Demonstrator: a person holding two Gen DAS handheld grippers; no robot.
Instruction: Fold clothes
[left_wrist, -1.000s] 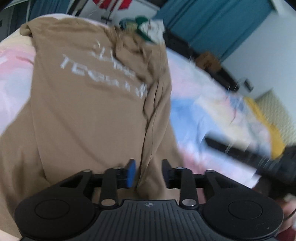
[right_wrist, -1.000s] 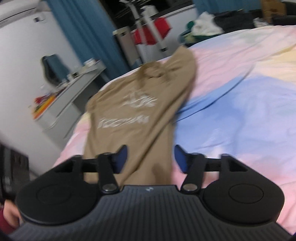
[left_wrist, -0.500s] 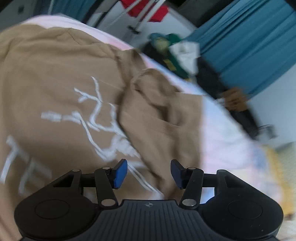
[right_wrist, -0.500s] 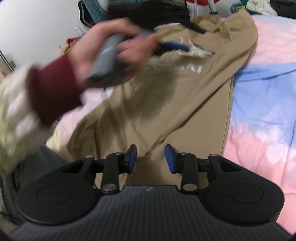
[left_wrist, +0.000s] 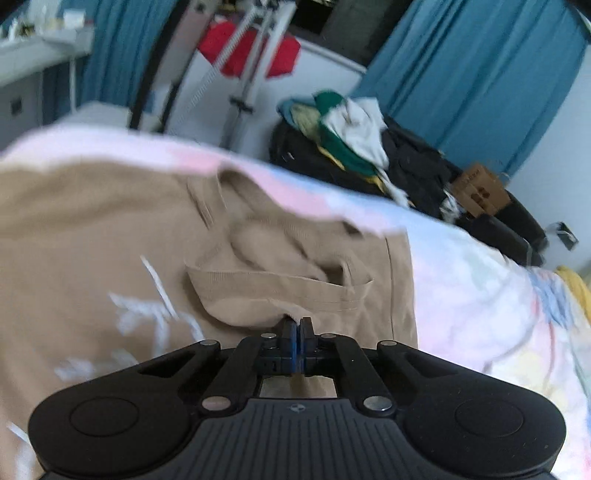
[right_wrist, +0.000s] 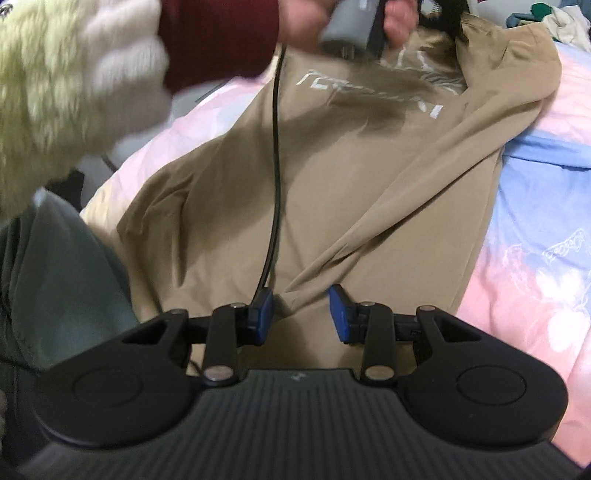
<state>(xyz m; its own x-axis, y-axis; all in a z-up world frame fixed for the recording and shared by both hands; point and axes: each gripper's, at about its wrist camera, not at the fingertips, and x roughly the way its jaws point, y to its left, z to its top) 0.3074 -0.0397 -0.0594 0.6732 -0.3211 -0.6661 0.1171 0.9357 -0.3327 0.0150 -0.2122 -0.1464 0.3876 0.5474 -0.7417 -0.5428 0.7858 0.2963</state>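
Observation:
A tan long-sleeved shirt (left_wrist: 92, 236) with white lettering lies on the bed, its right sleeve folded across the body. In the left wrist view my left gripper (left_wrist: 295, 328) is shut on the shirt's fabric just below the ribbed collar (left_wrist: 280, 284). In the right wrist view the same shirt (right_wrist: 332, 177) fills the middle; my right gripper (right_wrist: 301, 314) is open, its blue pads on either side of the folded sleeve end (right_wrist: 306, 291) near the hem. The hand holding the left gripper (right_wrist: 354, 22) shows at the top, by the collar.
The bed has a pastel pink and blue sheet (left_wrist: 480, 288), also in the right wrist view (right_wrist: 535, 236). Beyond its far edge stand a pile of clothes (left_wrist: 343, 129) on a dark seat, a cardboard box (left_wrist: 480, 190), a drying rack and blue curtains. A black cable (right_wrist: 276, 155) hangs over the shirt.
My left gripper moved up the shirt to the collar and shut on the fabric there. My right gripper moved in over the lower sleeve and stays open.

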